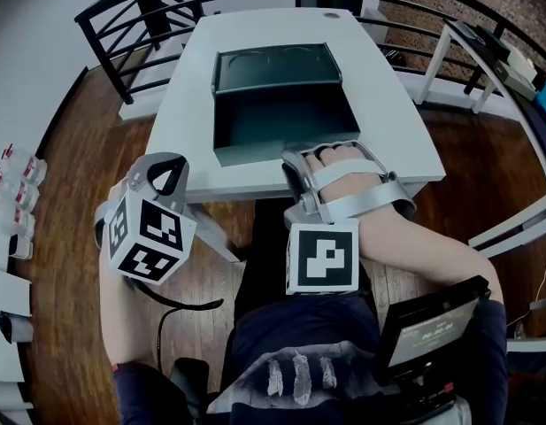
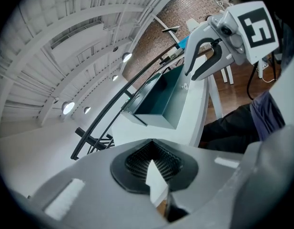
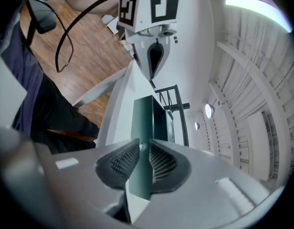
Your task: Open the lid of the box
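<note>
Nearest the person, the left tongs (image 2: 152, 147) hung off the counter's (image 1: 388, 104) near-left corner, above the wooden floor. Their ribbed pads were closed on each other with nothing of the task between them.

Just beyond, at the counter's near edge, the right tongs (image 3: 141, 149) were pinched onto the near wall of the dark green box (image 1: 281, 122), toward its right end. The thin green panel ran straight through the narrow slot between the pads.

The box sat in the middle of the counter with its inside bare. Its lid (image 1: 274, 67) already stood upright along the far edge, so the opening looked done.

The box appeared to be thin, stiff sheet, hollow and probably light, so it would likely slide or tip on the smooth counter if pulled. Its painted faces looked slick. The narrow rim where the right tongs sat seemed the best hold, since ribbed pads can bite on a thin edge. The lid seemed hinged at the back and might drop shut if jolted.

Behind the counter ran a dark railing (image 1: 122, 25).
</note>
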`<state>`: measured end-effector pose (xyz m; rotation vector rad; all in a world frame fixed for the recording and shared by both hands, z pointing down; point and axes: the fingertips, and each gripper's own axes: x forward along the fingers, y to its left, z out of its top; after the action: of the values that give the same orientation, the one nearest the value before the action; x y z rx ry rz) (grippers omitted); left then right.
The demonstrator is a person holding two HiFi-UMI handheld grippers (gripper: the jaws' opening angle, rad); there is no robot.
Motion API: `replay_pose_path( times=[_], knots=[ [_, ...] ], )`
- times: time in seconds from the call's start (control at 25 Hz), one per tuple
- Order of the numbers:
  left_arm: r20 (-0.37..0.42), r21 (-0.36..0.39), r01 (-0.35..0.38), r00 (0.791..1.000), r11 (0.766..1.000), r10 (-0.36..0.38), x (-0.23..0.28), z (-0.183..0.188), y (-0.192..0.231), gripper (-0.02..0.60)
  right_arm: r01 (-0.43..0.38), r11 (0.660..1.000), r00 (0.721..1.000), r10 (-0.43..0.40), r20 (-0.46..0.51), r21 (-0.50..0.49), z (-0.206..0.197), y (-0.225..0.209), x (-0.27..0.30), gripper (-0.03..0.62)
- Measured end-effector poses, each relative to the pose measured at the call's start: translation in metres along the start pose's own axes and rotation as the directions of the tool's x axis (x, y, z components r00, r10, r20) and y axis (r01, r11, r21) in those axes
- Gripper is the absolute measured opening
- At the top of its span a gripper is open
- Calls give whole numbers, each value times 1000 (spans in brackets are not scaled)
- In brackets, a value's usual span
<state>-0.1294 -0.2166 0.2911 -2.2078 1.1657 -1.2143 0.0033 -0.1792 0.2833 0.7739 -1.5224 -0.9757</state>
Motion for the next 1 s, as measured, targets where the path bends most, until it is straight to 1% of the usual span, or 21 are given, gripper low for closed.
replay_pose_path(
  times=[0.08, 0.2, 0.32, 0.44, 0.6, 0.76, 0.88, 1.0],
  knots=[
    [4, 11, -4, 1000, 1000, 4, -1, 6, 2, 18, 11, 1000, 1000, -11, -3, -2, -8, -8, -3, 67],
    [9, 25, -13, 1000, 1000, 13, -3, 14, 9, 17, 83, 996, 995, -84, -45, -15, -34, -35, -2, 66],
    [15, 31, -7, 1000, 999, 6, 0, 16, 13, 17, 127, 992, 986, -128, -108, -15, -65, -55, 3, 5],
    [13, 35, 7, 1000, 999, -7, 5, 17, 14, 18, 124, 992, 977, -124, -173, -14, -100, -66, 8, 5],
    [-10, 62, 4, 1000, 998, -4, 3, 24, 15, 17, 145, 989, 961, -134, -241, 31, -151, -83, 2, 5],
    [-43, 92, -4, 999, 996, 8, 9, 20, 15, 18, 101, 994, 952, -83, -293, 47, -194, -65, 10, 5],
    [-57, 110, 5, 998, 994, 1, 15, 26, 12, 18, 74, 994, 943, -45, -328, 75, -224, -48, 13, 5],
    [-86, 133, 5, 996, 991, 6, 15, 30, 12, 18, 67, 994, 943, -33, -331, 91, -237, -45, 18, 5]
  ],
)
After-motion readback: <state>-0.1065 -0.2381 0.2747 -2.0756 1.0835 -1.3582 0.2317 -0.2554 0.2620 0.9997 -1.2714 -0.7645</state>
